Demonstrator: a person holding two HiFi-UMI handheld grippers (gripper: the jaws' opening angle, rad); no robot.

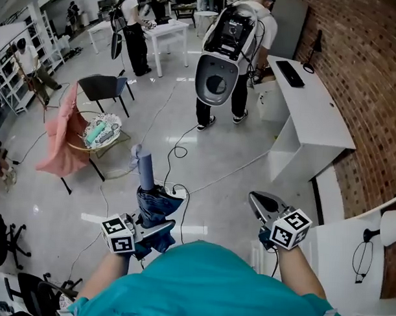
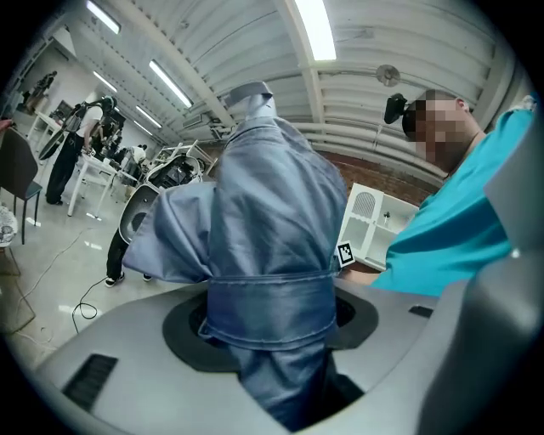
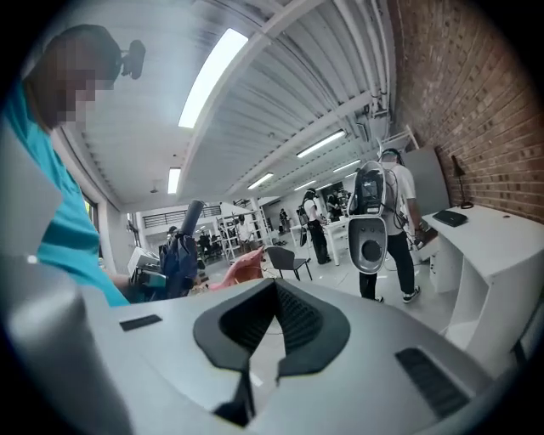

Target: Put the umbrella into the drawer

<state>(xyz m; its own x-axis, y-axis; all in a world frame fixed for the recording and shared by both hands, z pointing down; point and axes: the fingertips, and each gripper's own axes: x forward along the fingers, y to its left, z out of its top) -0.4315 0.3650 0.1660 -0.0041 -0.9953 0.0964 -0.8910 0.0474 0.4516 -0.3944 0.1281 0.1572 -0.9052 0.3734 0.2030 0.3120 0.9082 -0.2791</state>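
A folded blue umbrella (image 1: 152, 199) stands upright in my left gripper (image 1: 158, 228), its grey handle end (image 1: 144, 166) pointing up. In the left gripper view the umbrella (image 2: 263, 212) fills the middle, and the left gripper (image 2: 272, 340) is shut on it just below its fabric strap. My right gripper (image 1: 262, 203) is held out at the right, apart from the umbrella. Its jaws meet with nothing between them in the right gripper view (image 3: 255, 361), where the umbrella (image 3: 180, 255) shows at the left. No drawer can be made out.
A white desk (image 1: 310, 106) stands along the brick wall at right, with a person wearing a backpack (image 1: 231, 51) beside it. A chair draped in pink cloth (image 1: 61, 136) is at left. Cables (image 1: 185, 144) cross the floor. A white top with glasses (image 1: 362, 257) is at lower right.
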